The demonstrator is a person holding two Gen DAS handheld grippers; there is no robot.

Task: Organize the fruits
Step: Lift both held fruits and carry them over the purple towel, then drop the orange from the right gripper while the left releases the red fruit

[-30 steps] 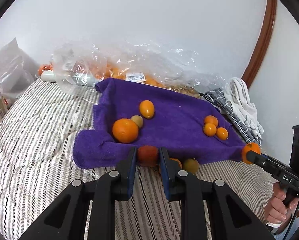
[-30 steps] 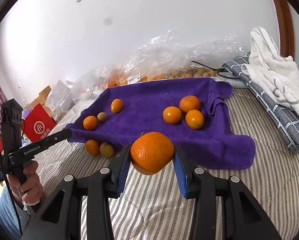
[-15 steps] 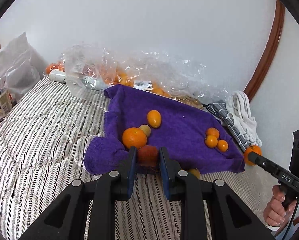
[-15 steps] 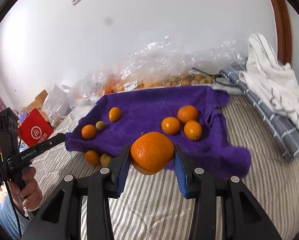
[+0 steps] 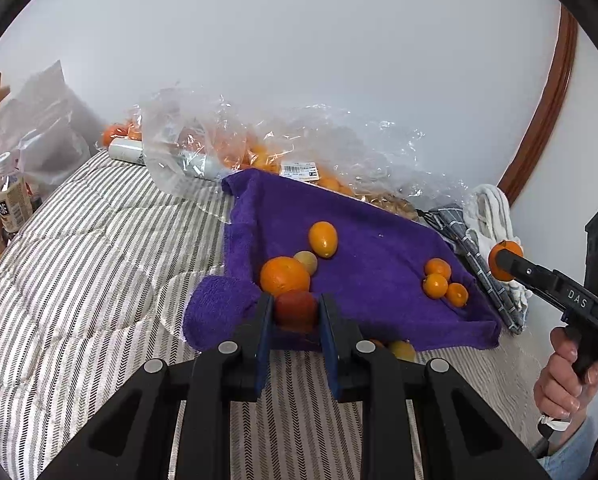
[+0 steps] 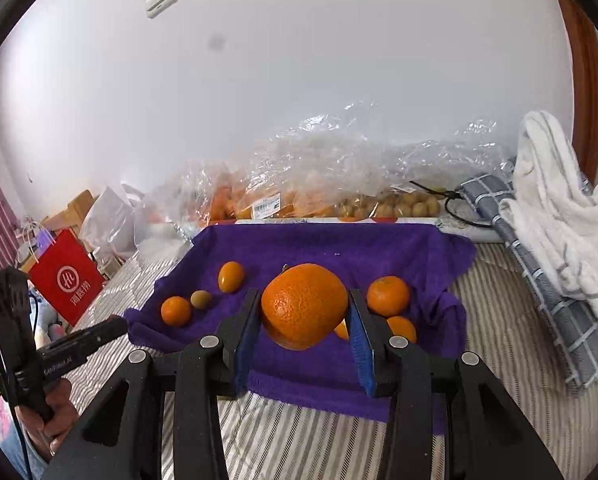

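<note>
Left wrist view: the left gripper (image 5: 295, 312) pinches a small reddish-orange fruit (image 5: 295, 309) at the near edge of the purple terry towel (image 5: 379, 264); its fingers hide the fruit's sides and most of two fruits (image 5: 402, 349) lying below the towel's front edge. Striped bedding (image 5: 91, 272) lies open left of the towel

Right wrist view: the right gripper (image 6: 304, 312) clamps a large round orange (image 6: 304, 306) above the towel's (image 6: 339, 248) near edge, hiding part of the small oranges (image 6: 388, 295) behind it
</note>
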